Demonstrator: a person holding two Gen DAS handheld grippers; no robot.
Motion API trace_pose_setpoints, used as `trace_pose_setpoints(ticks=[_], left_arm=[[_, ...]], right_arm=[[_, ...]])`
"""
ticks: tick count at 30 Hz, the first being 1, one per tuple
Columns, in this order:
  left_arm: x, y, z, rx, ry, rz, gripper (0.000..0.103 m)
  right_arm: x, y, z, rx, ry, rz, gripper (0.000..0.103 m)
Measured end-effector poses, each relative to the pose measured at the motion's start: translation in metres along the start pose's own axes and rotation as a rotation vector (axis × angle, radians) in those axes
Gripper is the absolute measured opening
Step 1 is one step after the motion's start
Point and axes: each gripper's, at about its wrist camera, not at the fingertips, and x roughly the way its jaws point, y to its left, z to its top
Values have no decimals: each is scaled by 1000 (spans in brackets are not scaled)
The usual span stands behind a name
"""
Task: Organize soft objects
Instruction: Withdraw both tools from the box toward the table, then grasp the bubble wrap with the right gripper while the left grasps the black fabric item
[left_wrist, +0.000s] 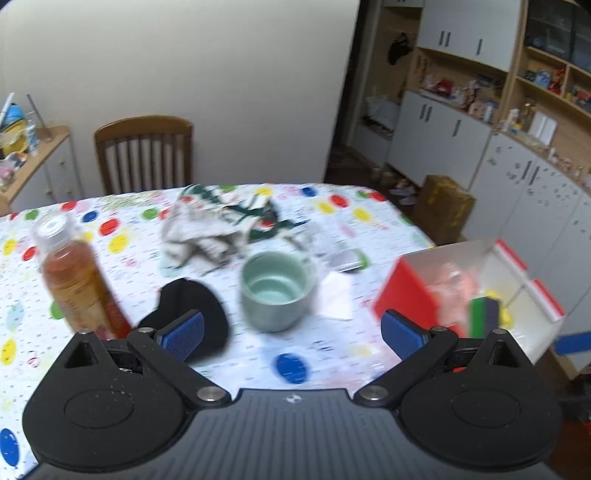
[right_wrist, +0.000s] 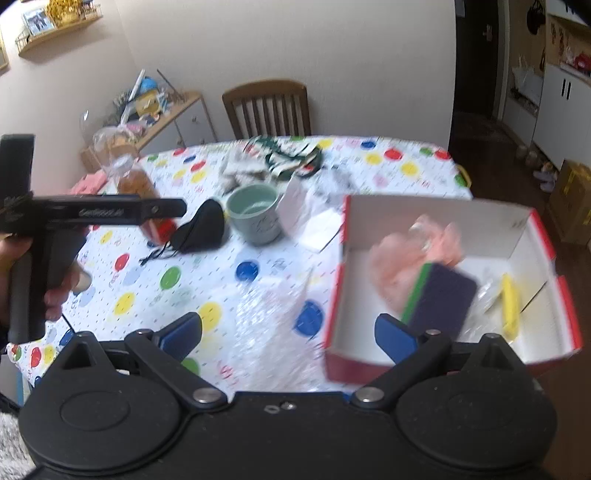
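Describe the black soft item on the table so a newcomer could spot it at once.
On the polka-dot tablecloth, find the pale green mug near the middle. Beside it, towards the amber bottle, lies a black face mask: the only black, floppy item there, with thin ear loops trailing.

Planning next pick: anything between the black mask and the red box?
Yes: the green mug stands between the black mask and the red box, with white paper beside it. Right wrist view.
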Motion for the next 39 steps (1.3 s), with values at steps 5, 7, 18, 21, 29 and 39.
trace_pose_setpoints(ticks=[5, 7, 18, 21, 29, 39], left_arm=[[18, 33, -15, 7, -9, 41, 103], [29, 42, -19, 14, -7, 53, 103], [94, 66, -35, 82, 12, 130, 103], [109, 70, -36, 75, 29, 138, 103], [145, 77, -34, 72, 65, 170, 102], [168, 87, -36, 40, 119, 182, 88]], right_arm=[[25, 24, -14, 0, 55, -16, 99], [36, 29, -19, -4, 77, -22, 97], [89, 47, -42, 40, 173, -97, 84], [100, 49, -47, 57, 173, -132, 80], [129, 59, -55, 16, 209, -224, 72], [143, 67, -54, -18, 225, -249, 53]])
